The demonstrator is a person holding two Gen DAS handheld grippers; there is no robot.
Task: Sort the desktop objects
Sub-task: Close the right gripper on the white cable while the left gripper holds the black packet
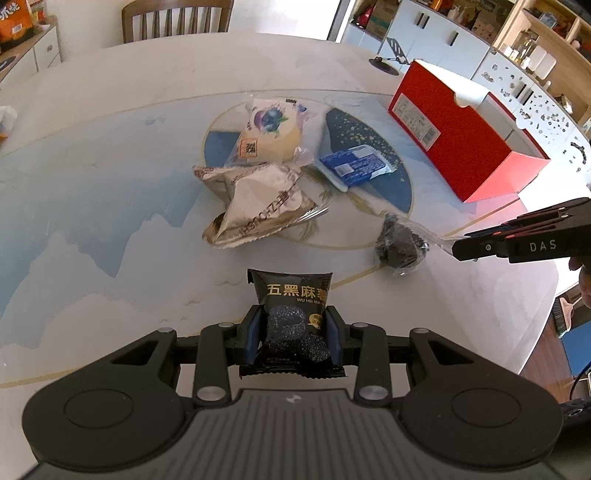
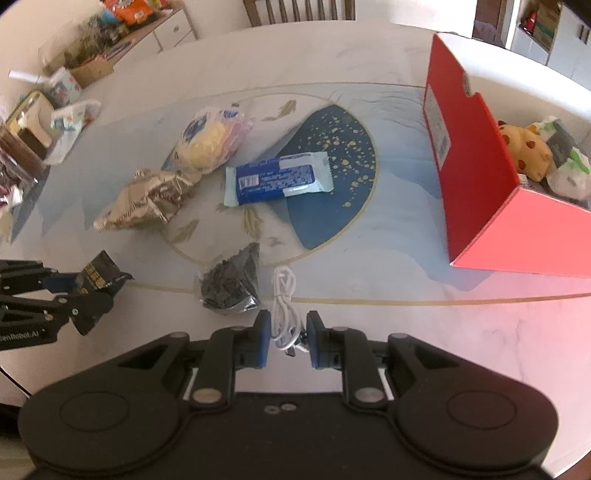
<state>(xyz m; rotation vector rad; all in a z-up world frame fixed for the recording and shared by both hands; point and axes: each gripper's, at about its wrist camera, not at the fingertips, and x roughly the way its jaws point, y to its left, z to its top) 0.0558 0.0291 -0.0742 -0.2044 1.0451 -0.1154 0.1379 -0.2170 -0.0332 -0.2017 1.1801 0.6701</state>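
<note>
My left gripper (image 1: pixel 291 321) is shut on a black snack packet (image 1: pixel 291 291) with gold lettering, held just above the marble table (image 1: pixel 110 184); the same gripper (image 2: pixel 99 291) and packet (image 2: pixel 99 273) show at the left of the right wrist view. My right gripper (image 2: pixel 289 321) is shut on a coiled white cable (image 2: pixel 283 295), and it enters the left wrist view (image 1: pixel 458 249) from the right. On the table lie a blueberry bread bag (image 2: pixel 210 140), a crumpled beige packet (image 2: pixel 147 199), a blue biscuit packet (image 2: pixel 277 179) and a dark snack in clear wrap (image 2: pixel 231 284).
An open red box (image 2: pixel 472 184) stands at the right with a yellow plush toy (image 2: pixel 528 147) and wrapped items inside. Bags and a tin (image 2: pixel 37 122) crowd the table's left edge. A chair (image 1: pixel 177 18) and a phone stand (image 1: pixel 388 62) are at the far side.
</note>
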